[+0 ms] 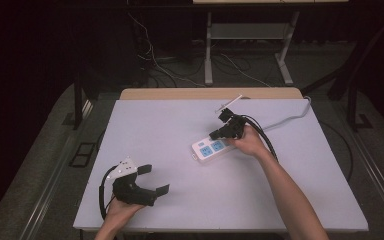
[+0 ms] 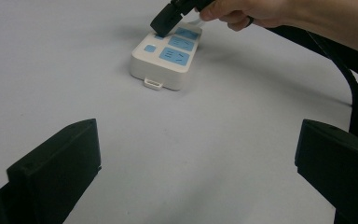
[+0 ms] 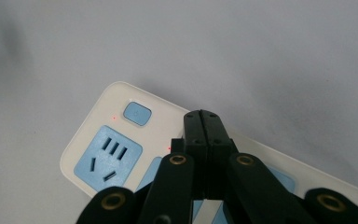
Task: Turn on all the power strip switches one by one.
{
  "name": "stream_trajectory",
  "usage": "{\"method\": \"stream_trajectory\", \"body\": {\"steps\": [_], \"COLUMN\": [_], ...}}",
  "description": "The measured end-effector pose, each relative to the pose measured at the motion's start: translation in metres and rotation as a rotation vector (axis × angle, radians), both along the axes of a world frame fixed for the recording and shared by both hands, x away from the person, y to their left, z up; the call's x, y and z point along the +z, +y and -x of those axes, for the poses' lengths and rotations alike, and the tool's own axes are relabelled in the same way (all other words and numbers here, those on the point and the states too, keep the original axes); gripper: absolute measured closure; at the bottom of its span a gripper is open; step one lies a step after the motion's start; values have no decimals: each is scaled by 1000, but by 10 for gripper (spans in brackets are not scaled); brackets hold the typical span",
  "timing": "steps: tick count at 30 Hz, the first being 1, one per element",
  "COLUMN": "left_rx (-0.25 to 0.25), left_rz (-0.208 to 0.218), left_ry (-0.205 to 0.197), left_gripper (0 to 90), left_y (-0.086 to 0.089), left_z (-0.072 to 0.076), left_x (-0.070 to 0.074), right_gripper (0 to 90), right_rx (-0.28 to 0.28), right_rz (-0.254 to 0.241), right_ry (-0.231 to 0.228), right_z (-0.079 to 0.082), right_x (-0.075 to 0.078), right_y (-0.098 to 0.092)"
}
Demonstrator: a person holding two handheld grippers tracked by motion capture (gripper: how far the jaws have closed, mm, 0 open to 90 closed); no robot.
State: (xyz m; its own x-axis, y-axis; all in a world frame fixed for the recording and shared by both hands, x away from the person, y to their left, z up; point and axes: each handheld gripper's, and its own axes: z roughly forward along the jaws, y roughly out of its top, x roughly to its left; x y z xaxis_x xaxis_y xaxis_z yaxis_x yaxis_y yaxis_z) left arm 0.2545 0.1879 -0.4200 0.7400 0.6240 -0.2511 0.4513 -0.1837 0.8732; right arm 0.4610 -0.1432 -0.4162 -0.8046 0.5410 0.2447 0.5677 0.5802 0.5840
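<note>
I see my right gripper [image 1: 215, 133], jaws pressed together with nothing between, tips on the white power strip [image 1: 211, 148] right of the table's [image 1: 155, 125] centre; my left gripper [image 1: 153, 179] sits near-left, jaws wide apart, empty.
</note>
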Motion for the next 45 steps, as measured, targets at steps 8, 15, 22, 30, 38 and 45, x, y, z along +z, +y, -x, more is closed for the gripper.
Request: {"method": "stream_trajectory", "body": {"steps": [8, 15, 22, 30, 38, 45], "left_rx": [4, 0, 3, 3, 6, 4], "left_rz": [2, 1, 2, 1, 2, 2], "left_ry": [1, 2, 1, 1, 1, 2], "left_gripper": [0, 0, 0, 0, 0, 0], "left_y": [1, 0, 0, 0, 1, 2], "left_z": [-1, 0, -1, -1, -1, -1], "left_x": [0, 0, 0, 0, 0, 0], "right_gripper": [900, 900, 900, 900, 900, 900], "right_rx": [-2, -2, -11, -50, -69, -76], "right_rz": [0, -18, -42, -68, -71, -56], "right_ry": [7, -1, -20, -28, -25, -12], "right_z": [-1, 1, 3, 1, -4, -8], "right_x": [2, 10, 21, 29, 29, 22], "right_y": [-1, -4, -14, -31, -40, -42]}}
